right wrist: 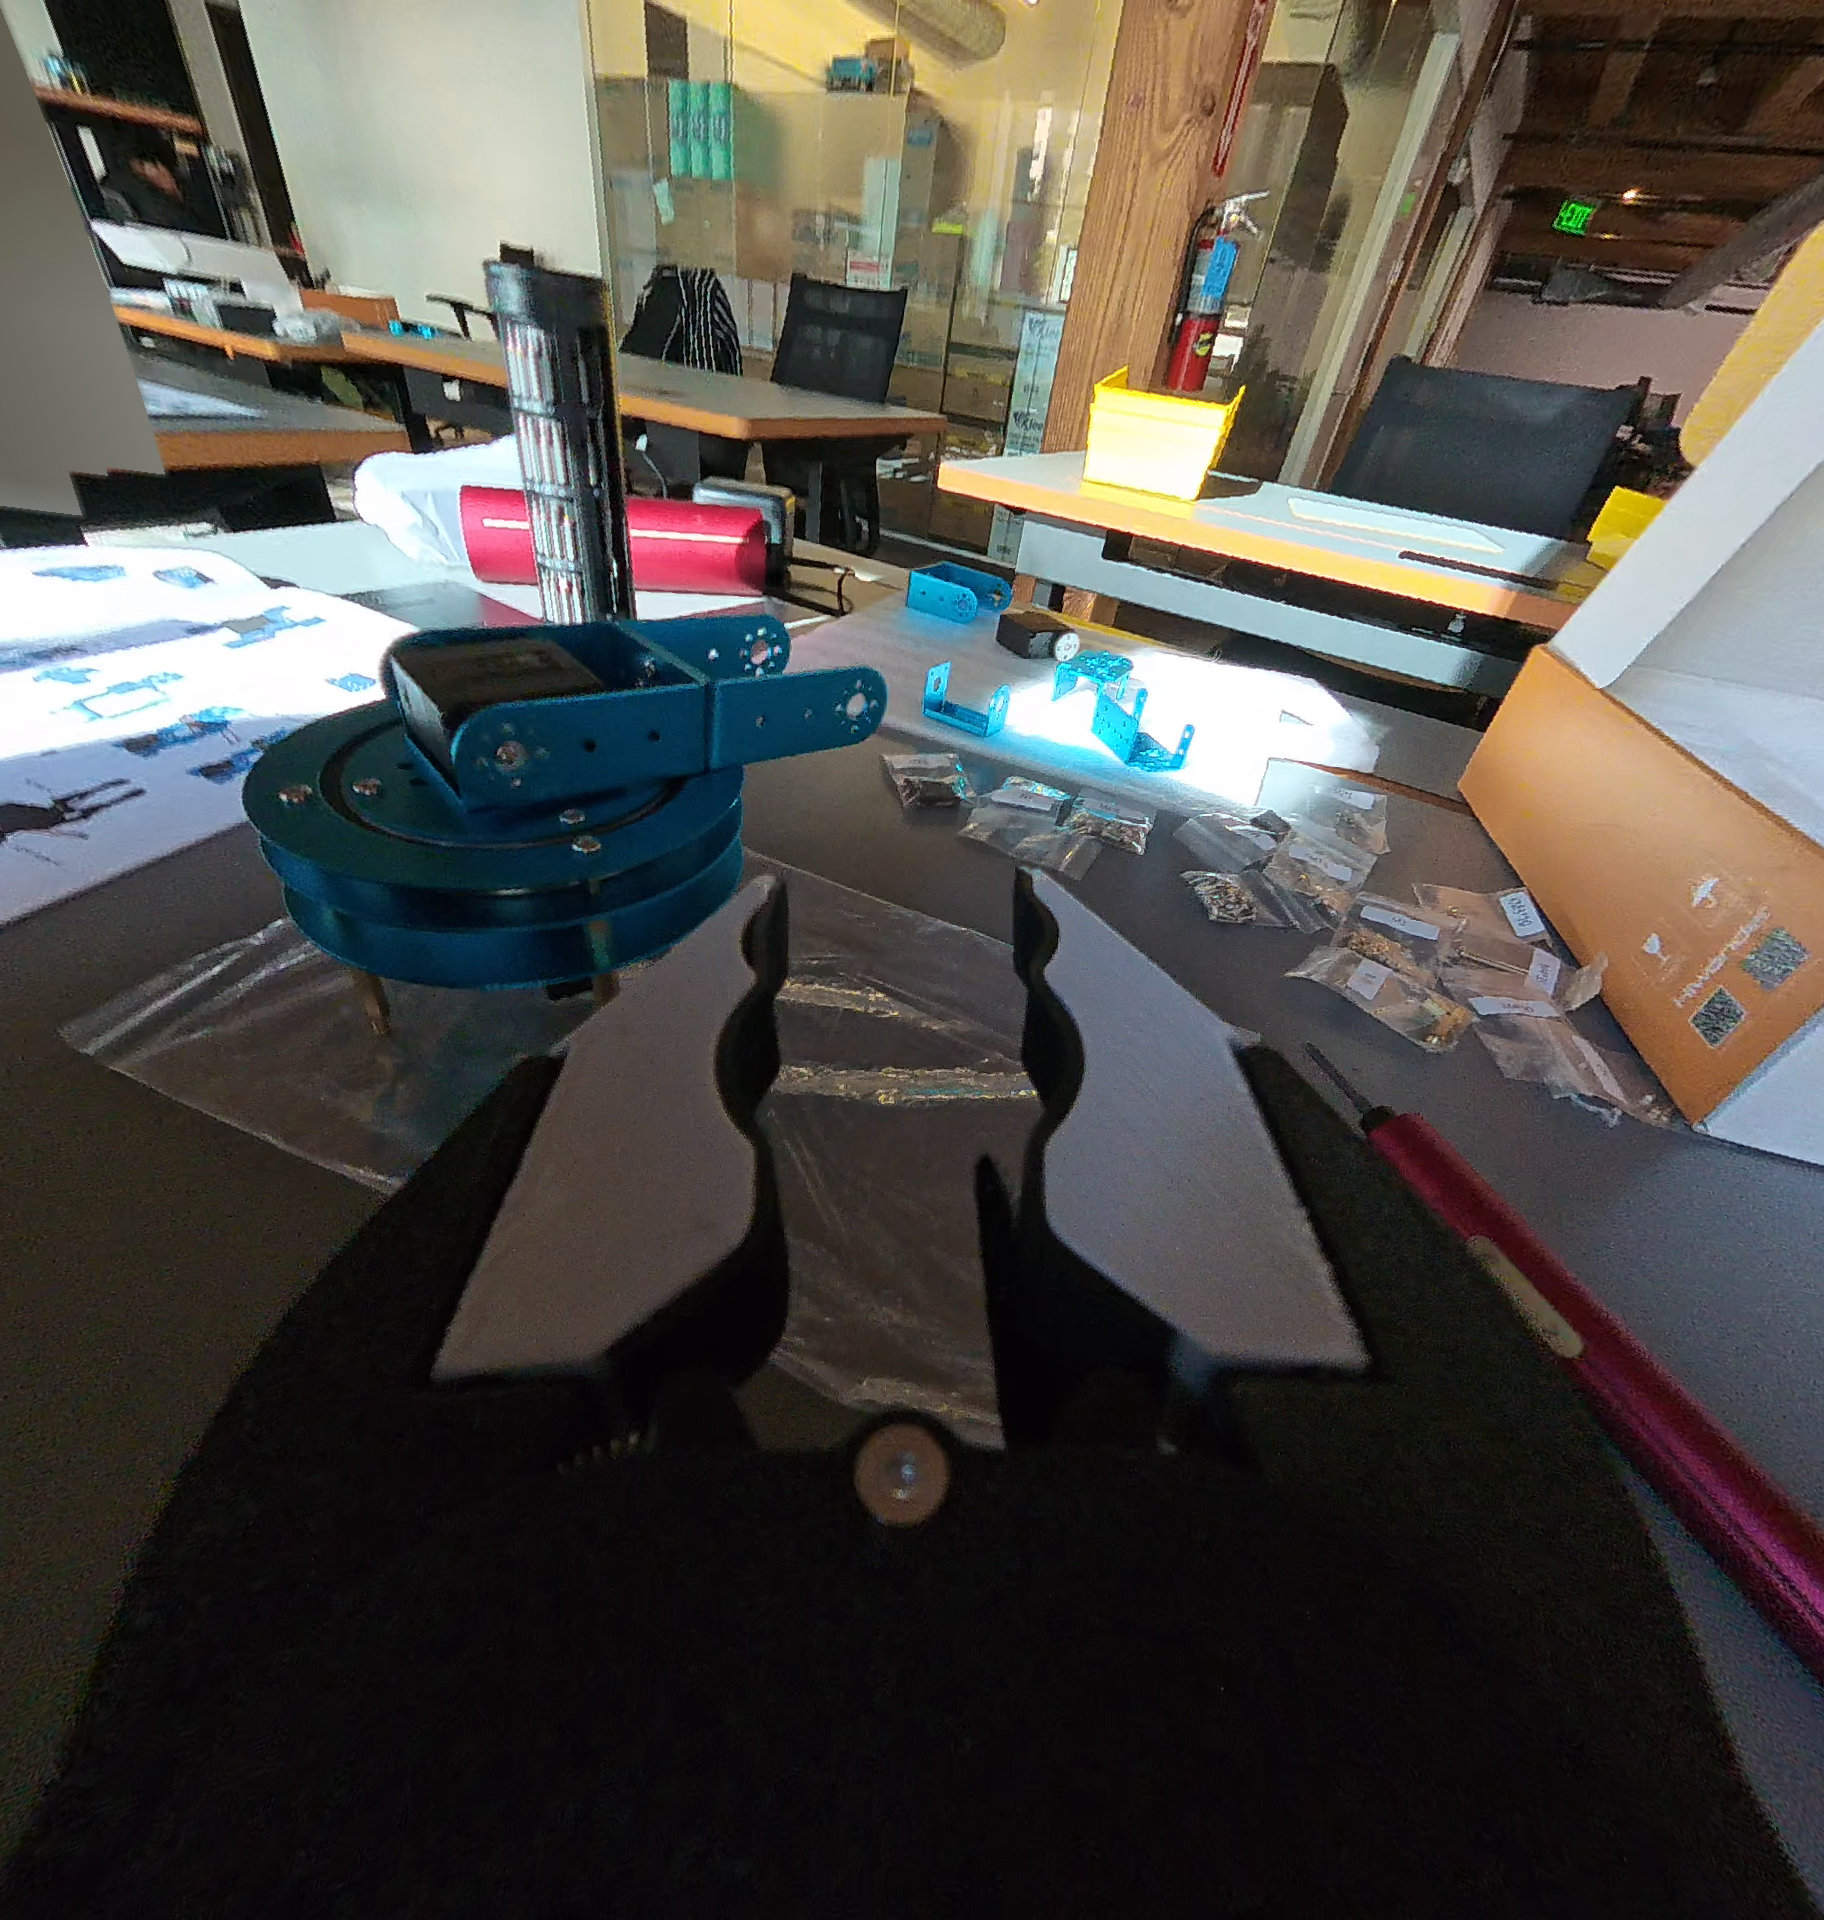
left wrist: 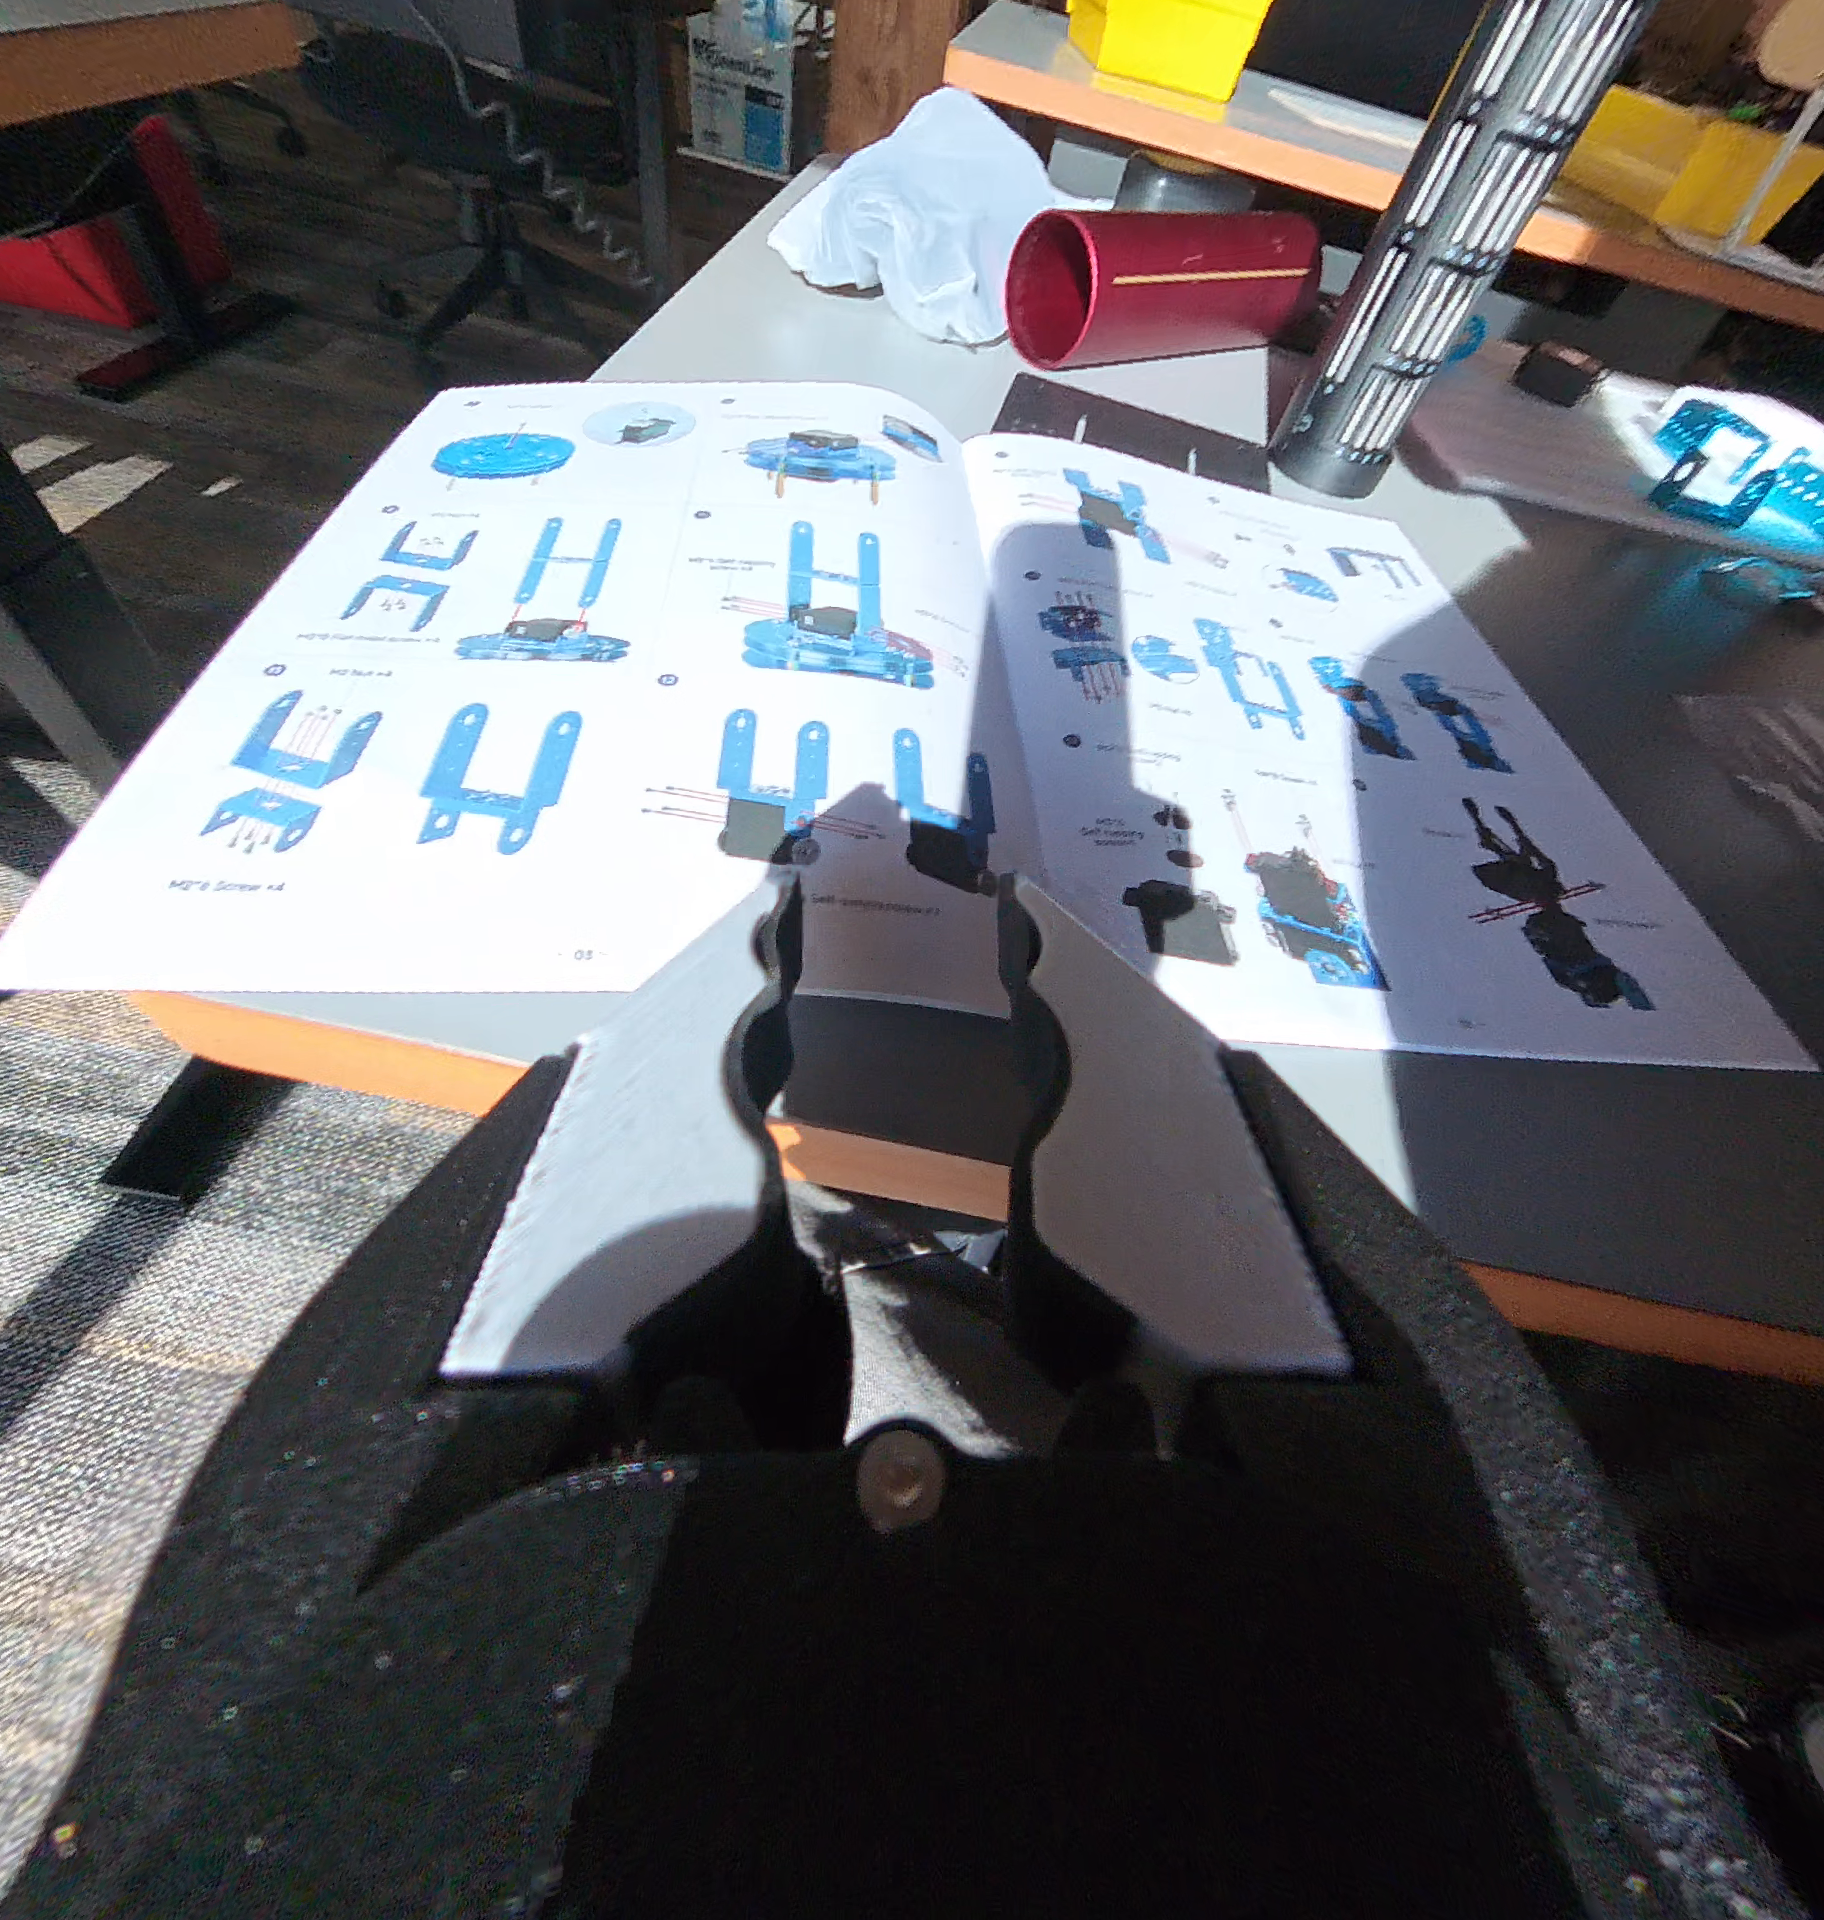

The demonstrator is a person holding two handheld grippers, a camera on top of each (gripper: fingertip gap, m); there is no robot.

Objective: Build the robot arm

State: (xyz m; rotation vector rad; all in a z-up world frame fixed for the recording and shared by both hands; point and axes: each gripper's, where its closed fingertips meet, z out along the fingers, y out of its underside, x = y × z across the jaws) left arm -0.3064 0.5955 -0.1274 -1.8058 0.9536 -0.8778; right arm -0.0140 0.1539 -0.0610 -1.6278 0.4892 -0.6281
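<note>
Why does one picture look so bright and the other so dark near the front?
Left wrist view: hard sun washes out the booklet, and the open left gripper casts a sharp shadow across it. Right wrist view: the open right gripper is backlit and dark, a sun patch glares on the brackets, straight edges bow.

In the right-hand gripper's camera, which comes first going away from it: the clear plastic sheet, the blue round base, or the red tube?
From the right gripper:
1. Clear plastic sheet, under the fingertips.
2. Blue round base, ahead, left.
3. Red tube, far back, lying down.
</note>
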